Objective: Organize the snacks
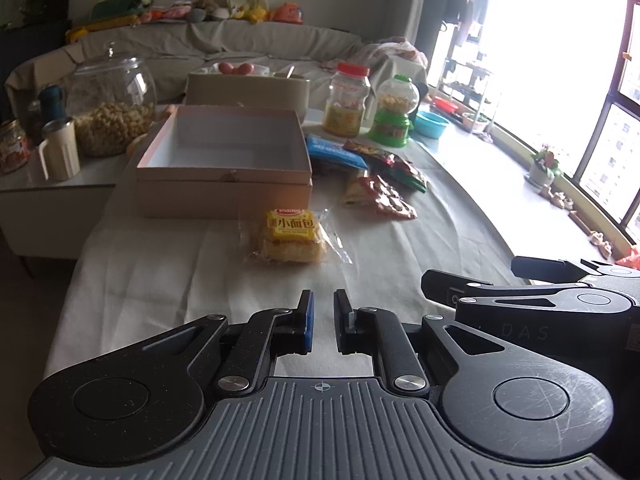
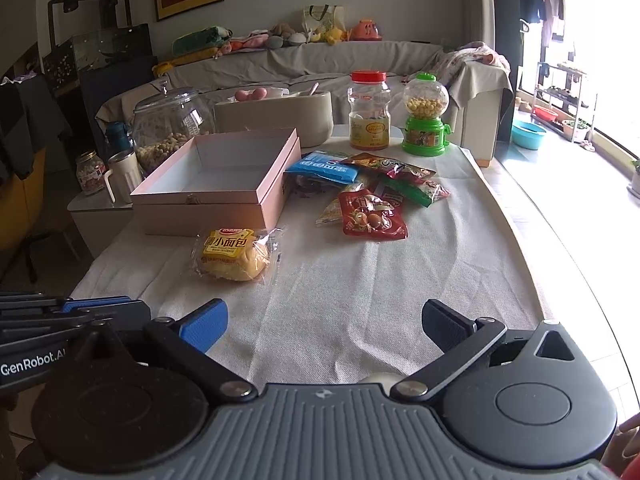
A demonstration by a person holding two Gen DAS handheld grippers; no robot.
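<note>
An open, empty pink box [image 1: 224, 160] [image 2: 224, 184] sits on the white cloth. A yellow bread packet [image 1: 292, 236] [image 2: 234, 254] lies in front of it. A pile of snack packets lies to the box's right: a blue one [image 1: 336, 152] [image 2: 324, 168], a red one [image 1: 384, 196] [image 2: 370, 214] and green-red ones [image 1: 396, 164] [image 2: 408, 184]. My left gripper [image 1: 323, 320] is nearly shut and empty, near the table's front. My right gripper [image 2: 324, 326] is open and empty, beside it on the right [image 1: 532, 296].
Behind the box stand a beige container [image 2: 276, 116], a big glass jar of nuts [image 2: 168, 128], a red-lidded jar [image 2: 368, 112] and a green candy dispenser [image 2: 424, 120]. A cream mug [image 2: 122, 176] stands on a side table at left. The table edge curves at right.
</note>
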